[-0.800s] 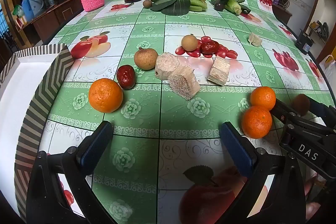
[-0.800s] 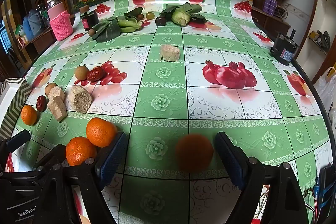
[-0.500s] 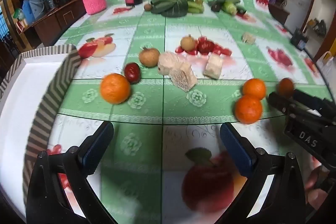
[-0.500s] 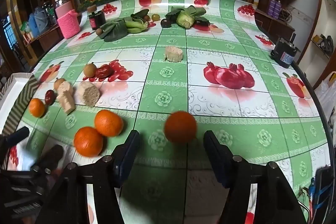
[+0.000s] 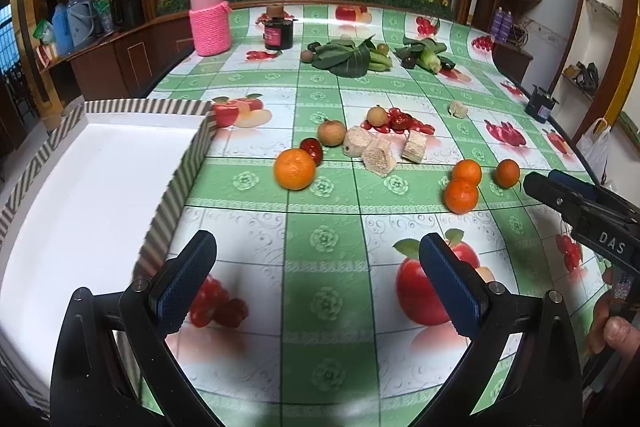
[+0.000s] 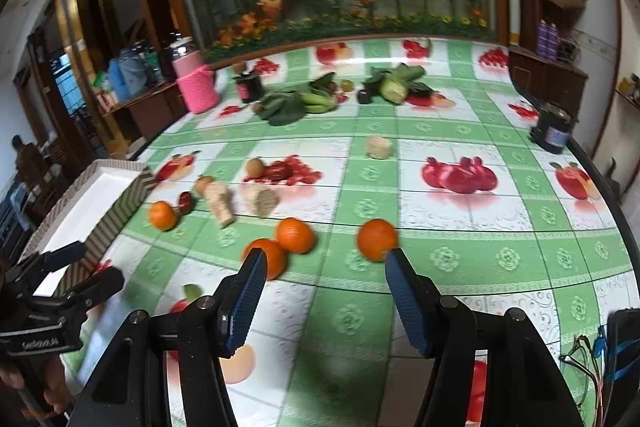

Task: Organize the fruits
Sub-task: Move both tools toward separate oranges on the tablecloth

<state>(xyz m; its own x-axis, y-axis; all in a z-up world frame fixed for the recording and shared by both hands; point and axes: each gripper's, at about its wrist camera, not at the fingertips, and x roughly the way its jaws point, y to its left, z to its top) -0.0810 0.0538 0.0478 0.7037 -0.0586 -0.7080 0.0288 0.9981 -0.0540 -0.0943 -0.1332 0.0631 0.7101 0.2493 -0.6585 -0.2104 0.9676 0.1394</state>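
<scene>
**Oranges on worktop: position relative to the striped tray**

- Striped tray [image 5: 188, 163]: left edge of worktop [image 5: 328, 203], no fruit seen in it.
- Left gripper [image 5: 316, 283]: fingers spread wide, nothing between them; just right of the tray's near corner.
- Lone orange [image 5: 295, 169]: nearest the tray, ahead of the left fingers; round, no long axis.
- Orange pair [image 5: 462, 187]: further right of the tray.
- Single orange [image 6: 377, 239]: furthest from the tray, just ahead of the right finger of the right gripper [image 6: 322, 291], which is open and empty. Judged nearer hand: right.

Open surface [image 5: 320, 267] ahead toward 12 o'clock. Striped tray wall [image 5: 180, 179] blocking at 9 o'clock. Orange pair [image 5: 462, 183] and lone orange [image 5: 507, 173] at 2 o'clock, narrow gap between.
</scene>
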